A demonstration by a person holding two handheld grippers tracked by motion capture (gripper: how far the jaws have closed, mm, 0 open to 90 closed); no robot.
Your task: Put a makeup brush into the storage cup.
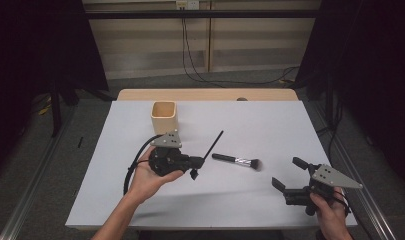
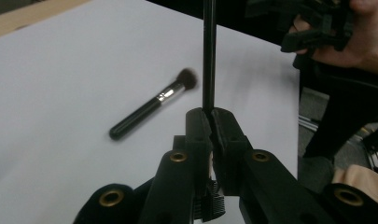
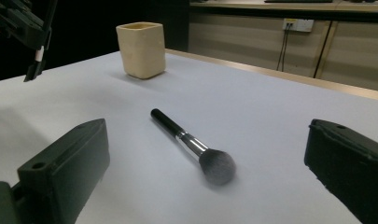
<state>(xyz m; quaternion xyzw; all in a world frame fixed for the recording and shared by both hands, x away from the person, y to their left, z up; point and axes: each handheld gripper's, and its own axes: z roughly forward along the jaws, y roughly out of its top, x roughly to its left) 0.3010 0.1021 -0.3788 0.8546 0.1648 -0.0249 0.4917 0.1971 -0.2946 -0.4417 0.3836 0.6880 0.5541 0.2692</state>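
White sheet [image 1: 250, 200] covers the table almost to its near edge, and both hands work just inside that edge. The right gripper [image 1: 286, 174] sits low at the near right corner, close to the sheet's right side, with its jaws spread wide and nothing between them. Bare sheet lies ahead of it up to the brush [image 1: 237, 161], so there is room there.

The left gripper [image 1: 196, 166], held in a hand [image 1: 149, 179] at centre left, has its jaws pressed together on a thin black stick [image 1: 213, 143]. In the left gripper view the stick [image 2: 208, 56] rises straight out from between the closed jaw tips. In the high view it slants up and away to the right, off the sheet, its far tip near the table's middle.

The brush lies flat just right of that gripper, black handle, silver ferrule, dark fluffy head [image 3: 217, 166] turned toward the right gripper.

Further back stands a cream cup [image 1: 164, 116], open-topped and square-sided, with clear sheet around it. Behind the sheet a strip of wooden tabletop [image 1: 205, 94] shows at the far edge.
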